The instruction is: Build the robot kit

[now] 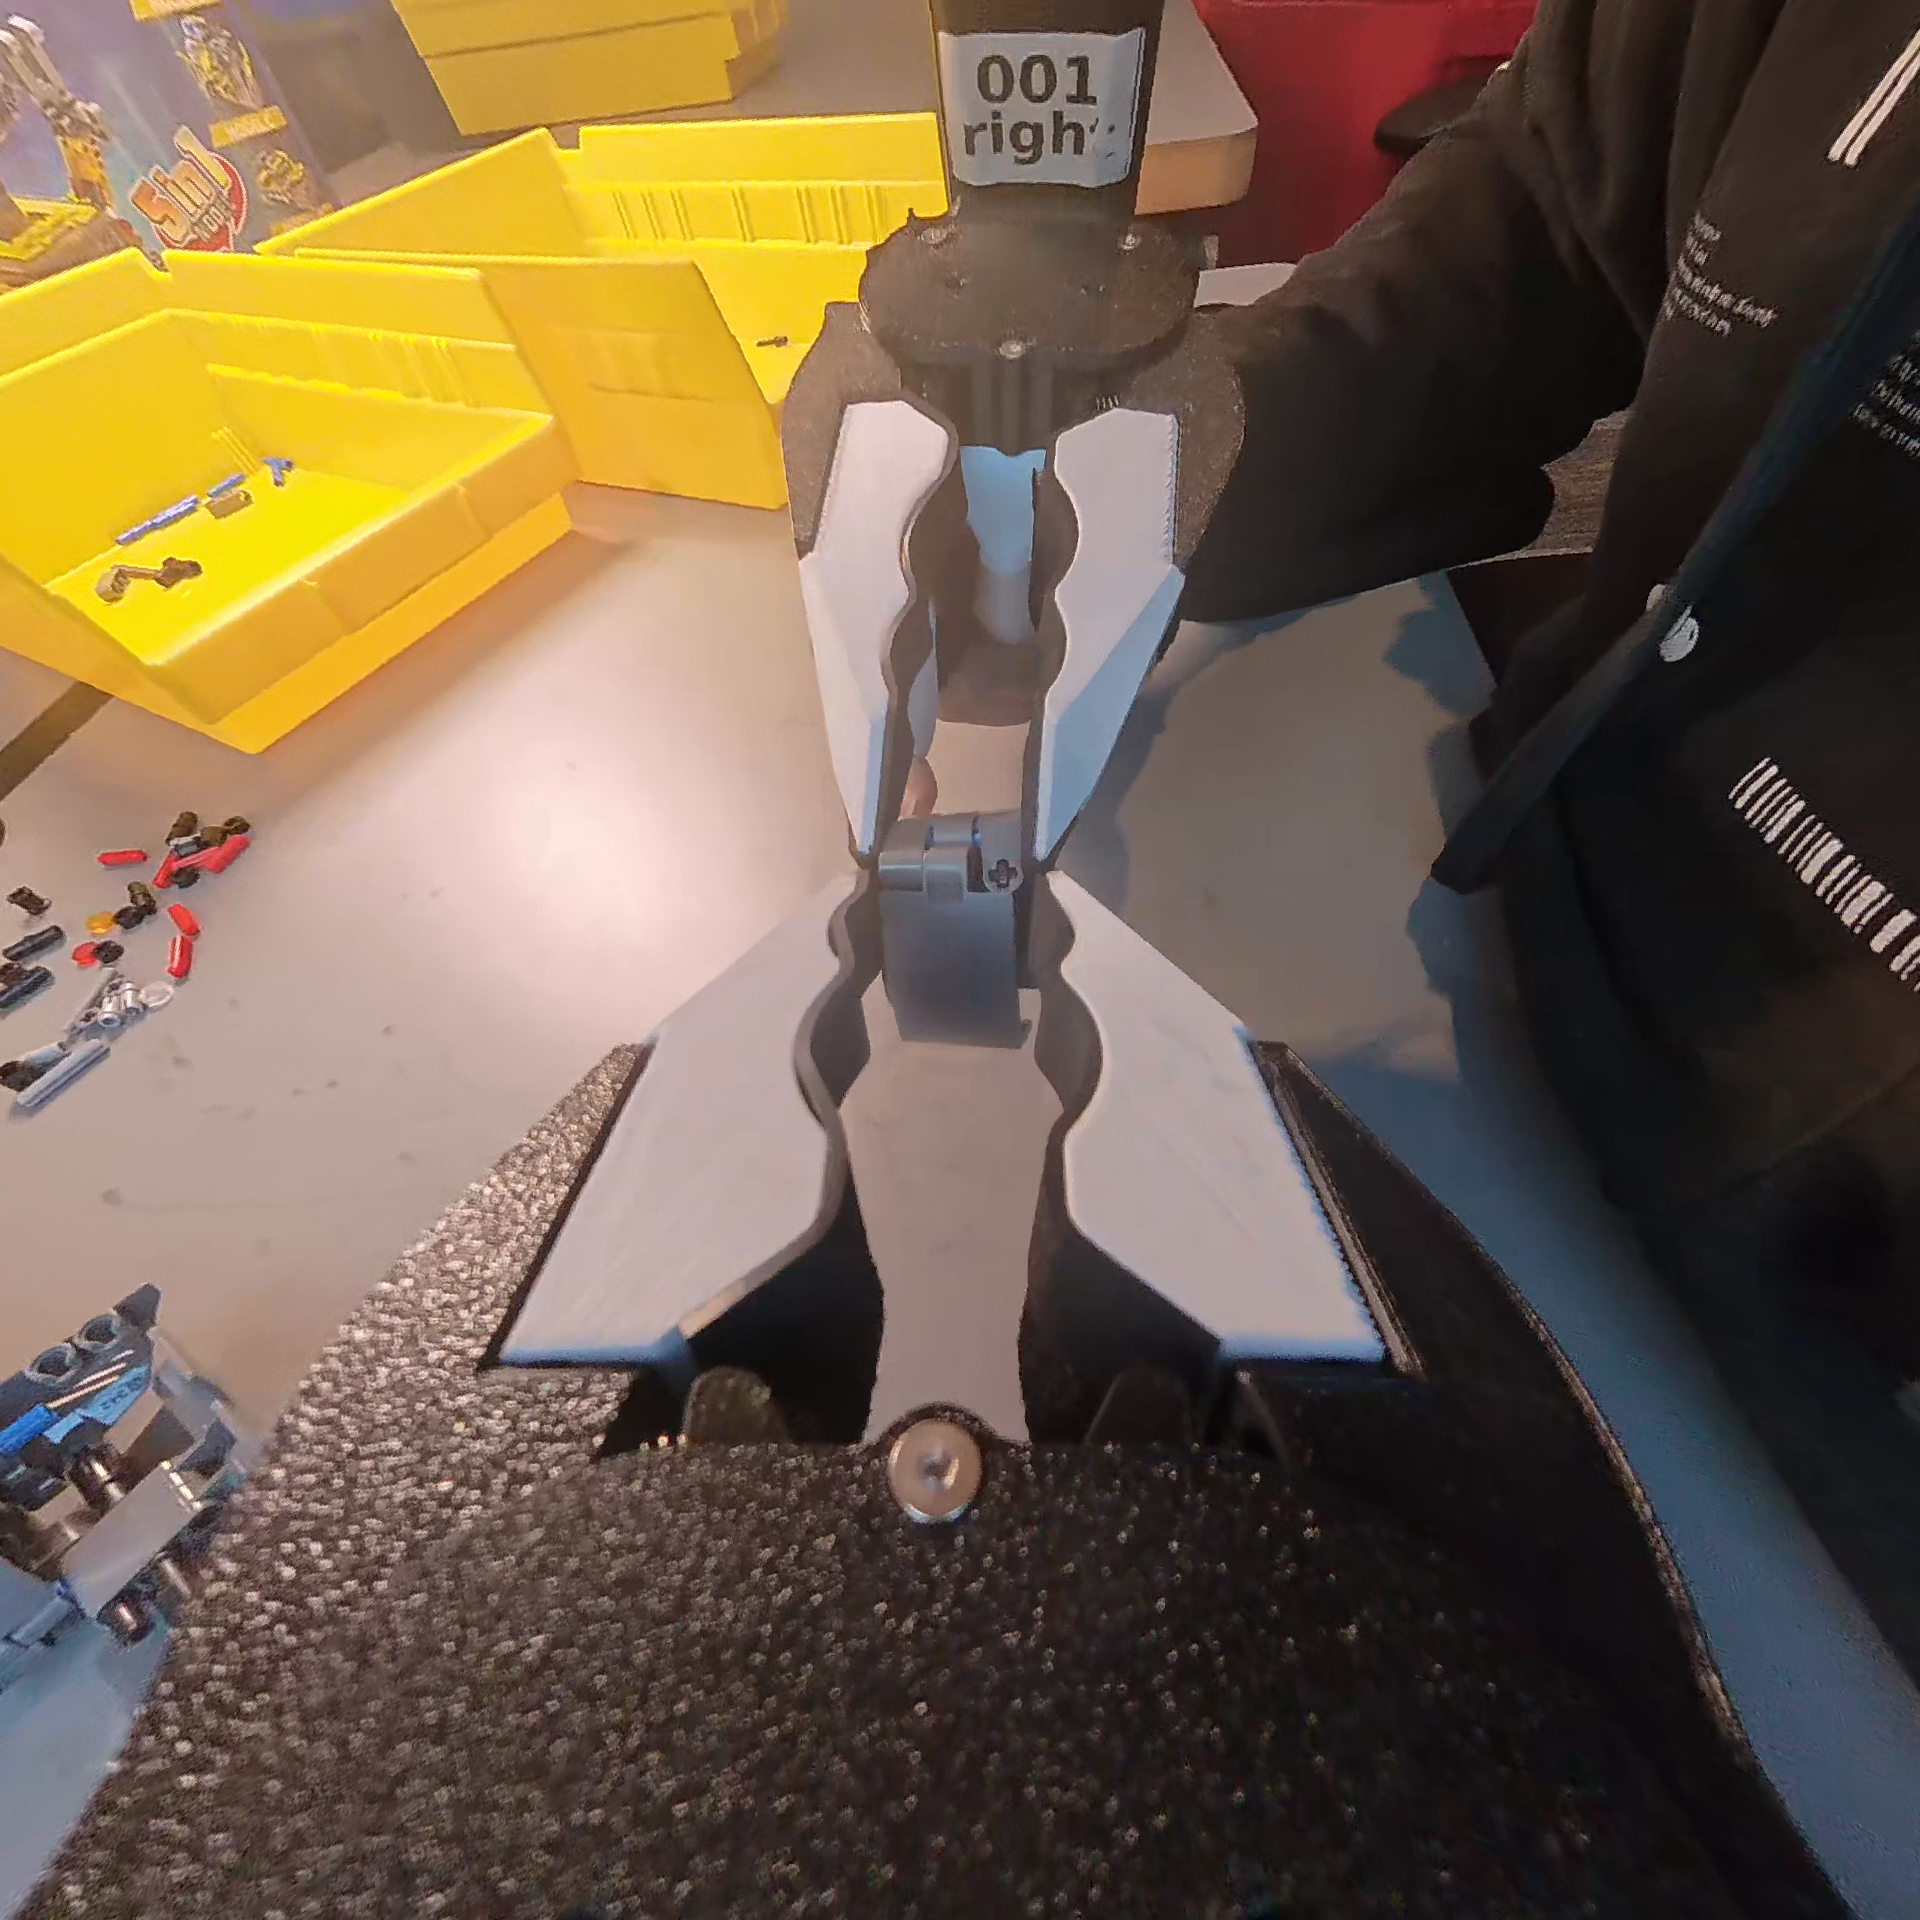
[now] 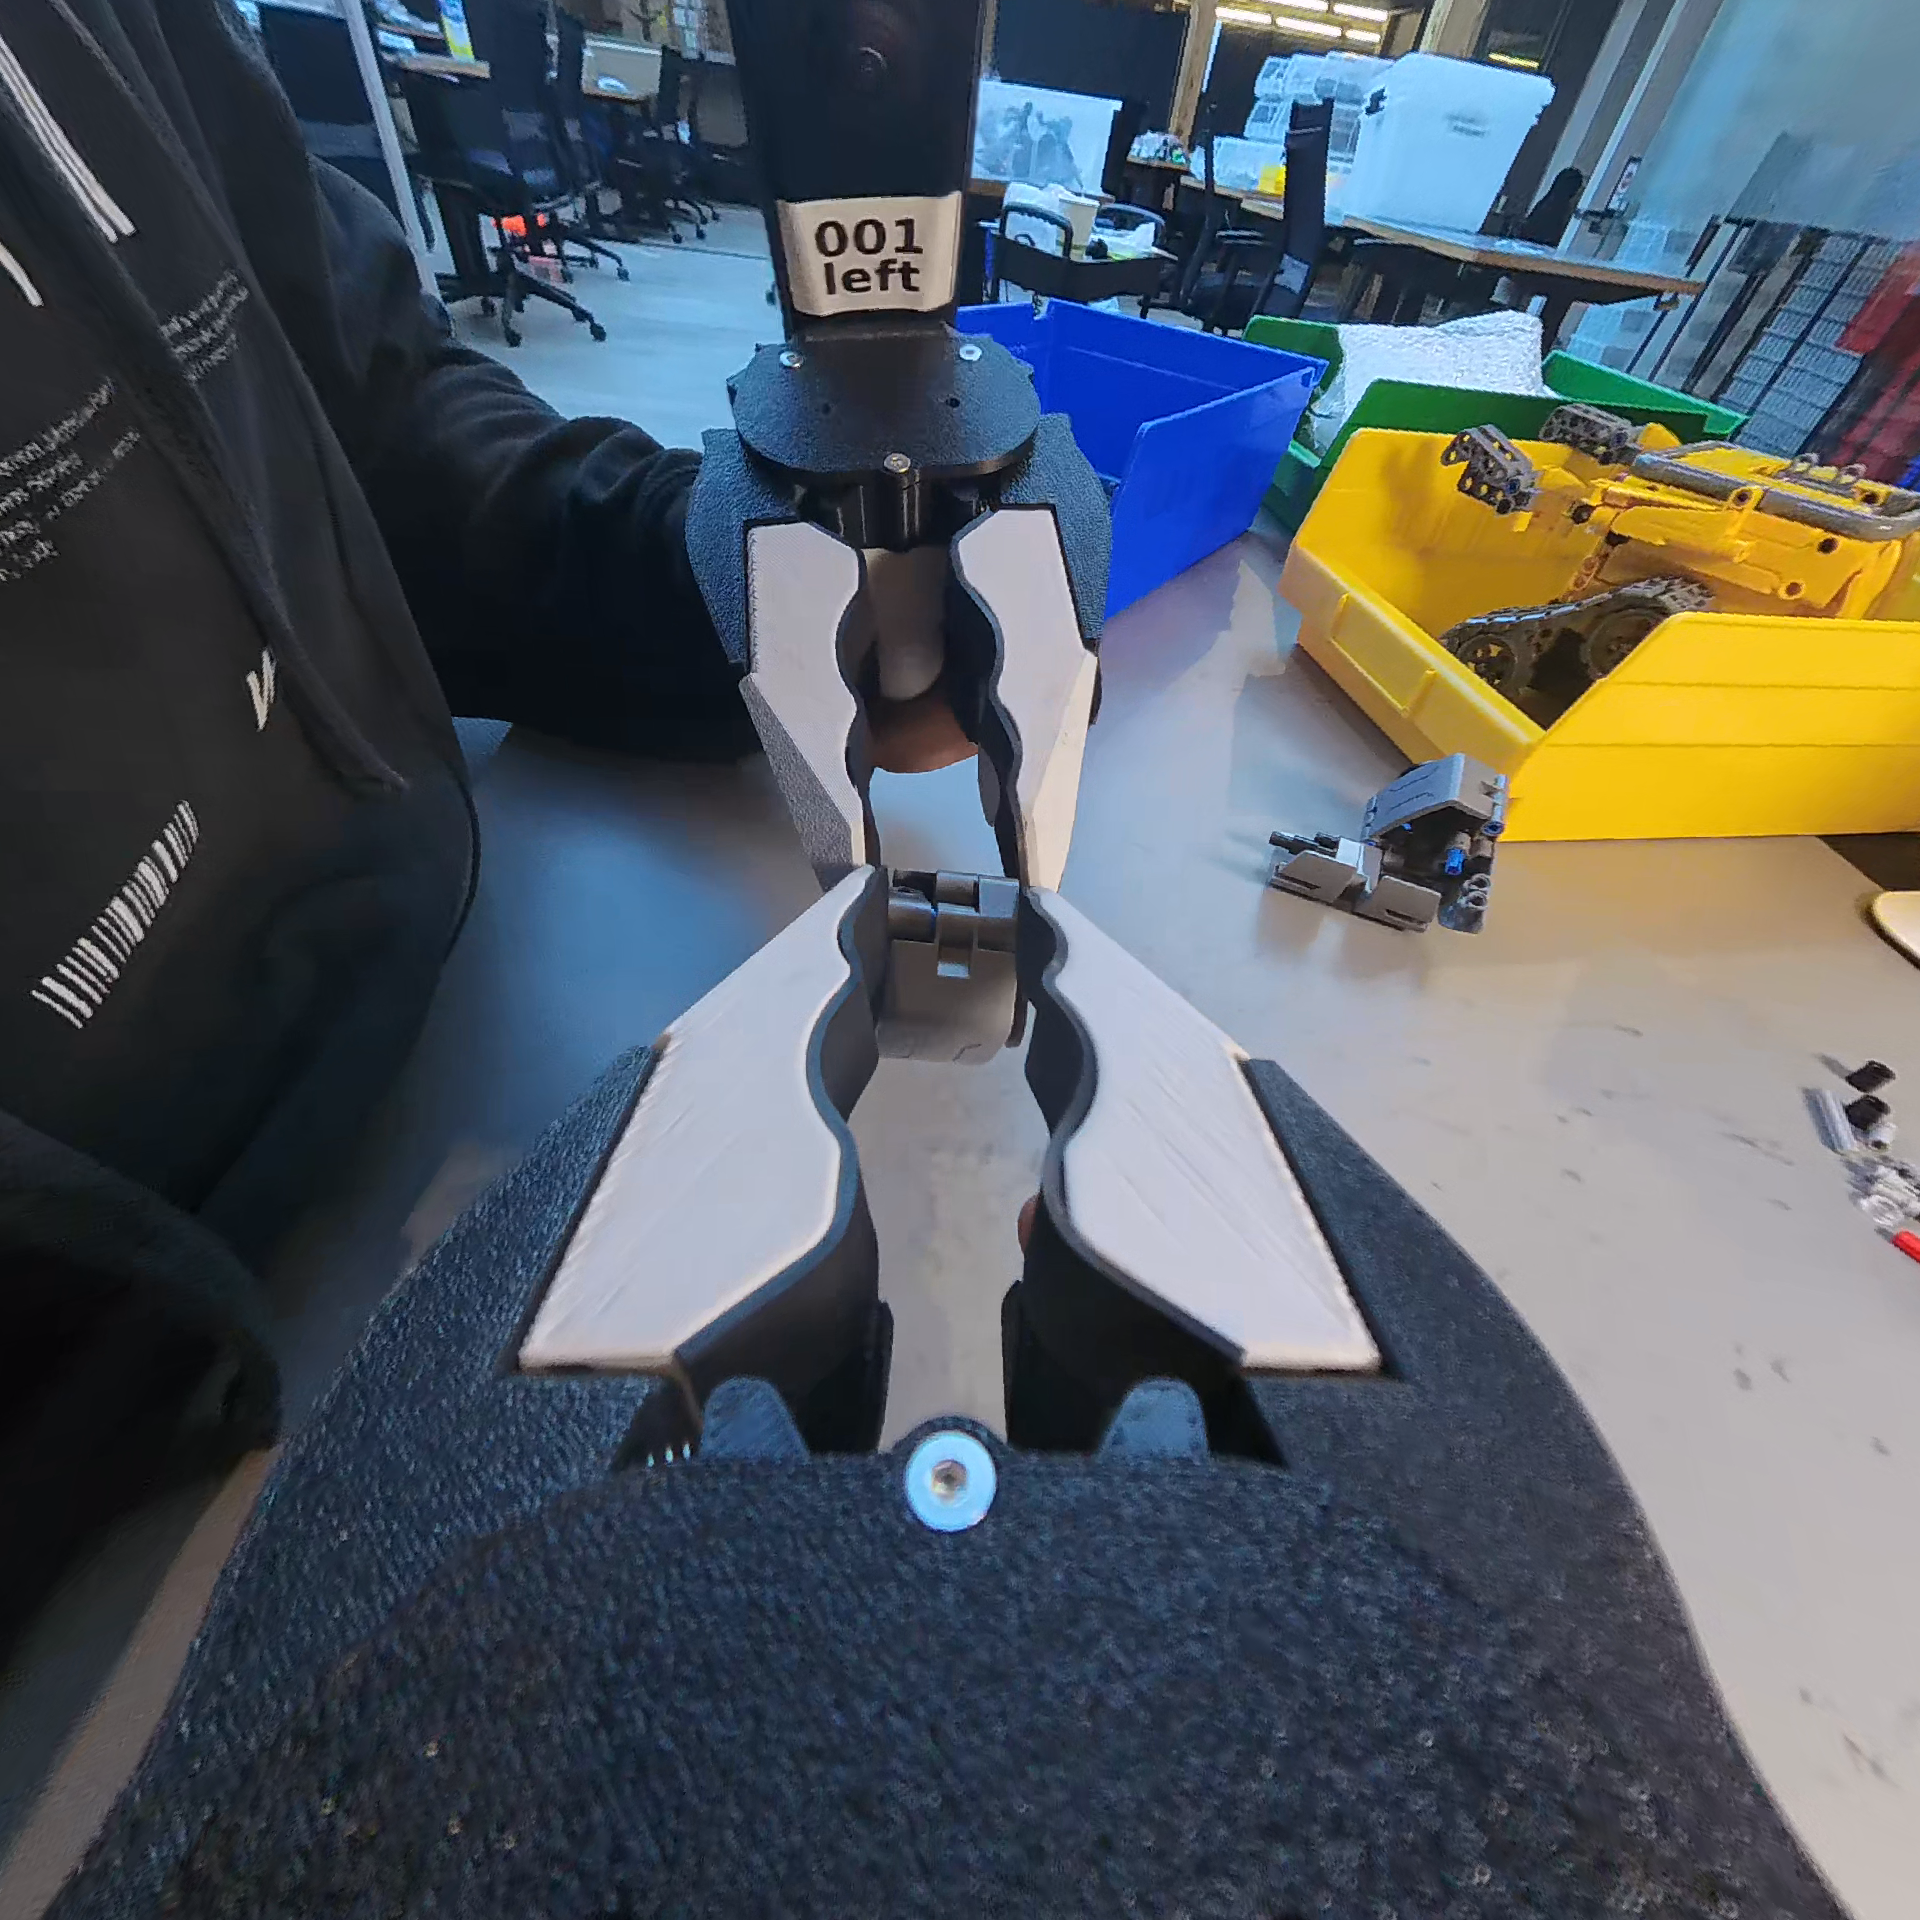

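Where both tips meet, left gripper (image 1: 951, 883) and right gripper (image 2: 951, 883) fingers narrowly clamped on one grey brick assembly (image 1: 951, 935).

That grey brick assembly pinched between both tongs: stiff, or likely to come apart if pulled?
The grey brick assembly looks like rigid plastic, so probably stiff and light. It shows seams and a pin joint, so it may separate under pull. The left tongs and right tongs both grip near tips: it could twist.

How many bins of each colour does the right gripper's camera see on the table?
blue bin: 1
green bin: 1
yellow bin: 1
Total: 3
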The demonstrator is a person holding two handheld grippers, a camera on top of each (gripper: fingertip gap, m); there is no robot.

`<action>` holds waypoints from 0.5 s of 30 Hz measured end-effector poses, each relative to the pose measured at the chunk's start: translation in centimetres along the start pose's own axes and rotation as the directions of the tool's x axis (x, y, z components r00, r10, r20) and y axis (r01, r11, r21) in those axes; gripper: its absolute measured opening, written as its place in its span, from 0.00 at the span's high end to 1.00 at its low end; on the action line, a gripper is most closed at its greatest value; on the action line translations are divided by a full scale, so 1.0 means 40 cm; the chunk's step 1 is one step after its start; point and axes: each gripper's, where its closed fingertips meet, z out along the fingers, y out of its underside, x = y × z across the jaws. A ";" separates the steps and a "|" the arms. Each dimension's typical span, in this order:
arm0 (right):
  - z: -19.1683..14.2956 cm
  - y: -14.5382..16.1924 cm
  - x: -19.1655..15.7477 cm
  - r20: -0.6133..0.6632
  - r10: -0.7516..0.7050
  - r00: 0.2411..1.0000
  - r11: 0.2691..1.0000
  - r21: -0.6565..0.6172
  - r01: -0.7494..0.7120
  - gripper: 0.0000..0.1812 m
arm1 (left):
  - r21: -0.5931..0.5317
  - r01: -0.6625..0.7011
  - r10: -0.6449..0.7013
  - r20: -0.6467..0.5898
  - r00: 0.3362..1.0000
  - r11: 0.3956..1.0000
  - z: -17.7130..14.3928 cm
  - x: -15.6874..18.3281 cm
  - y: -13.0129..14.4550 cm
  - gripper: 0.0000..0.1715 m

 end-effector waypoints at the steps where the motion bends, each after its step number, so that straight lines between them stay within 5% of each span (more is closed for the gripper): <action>1: 0.001 0.003 -0.002 -0.001 -0.012 1.000 1.000 -0.008 0.012 0.89 | -0.002 0.004 -0.004 -0.003 1.000 1.000 0.001 0.002 0.002 0.85; 15: -0.004 -0.021 -0.011 -0.015 -0.030 0.999 0.999 0.040 0.030 0.90 | 0.070 0.092 -0.089 -0.043 0.995 0.993 -0.006 0.011 -0.022 0.85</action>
